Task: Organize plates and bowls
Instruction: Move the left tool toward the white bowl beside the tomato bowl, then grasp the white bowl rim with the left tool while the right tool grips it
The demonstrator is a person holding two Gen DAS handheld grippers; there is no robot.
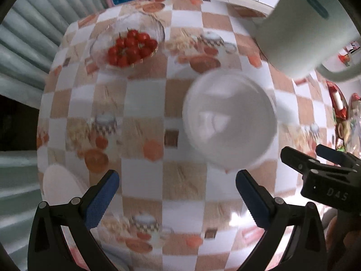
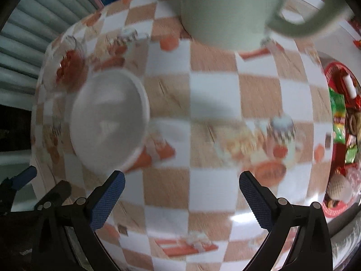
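A white bowl (image 1: pixel 230 119) stands empty on the checkered tablecloth (image 1: pixel 144 103). It also shows in the right wrist view (image 2: pixel 108 119), to the left. A glass bowl of red tomatoes (image 1: pixel 130 45) sits at the far left of the table; the right wrist view shows it blurred (image 2: pixel 67 65). My left gripper (image 1: pixel 177 192) is open and empty, just short of the white bowl's near rim. My right gripper (image 2: pixel 181 194) is open and empty above bare tablecloth, right of the white bowl. It appears in the left wrist view (image 1: pixel 315 158) at the right edge.
A large pale green jug (image 1: pixel 306 29) with a handle stands at the back right; in the right wrist view it (image 2: pixel 230 9) is straight ahead. A red tray of snack packets (image 2: pixel 343 135) sits at the table's right edge. A pale plate (image 1: pixel 58 187) lies at the near left edge.
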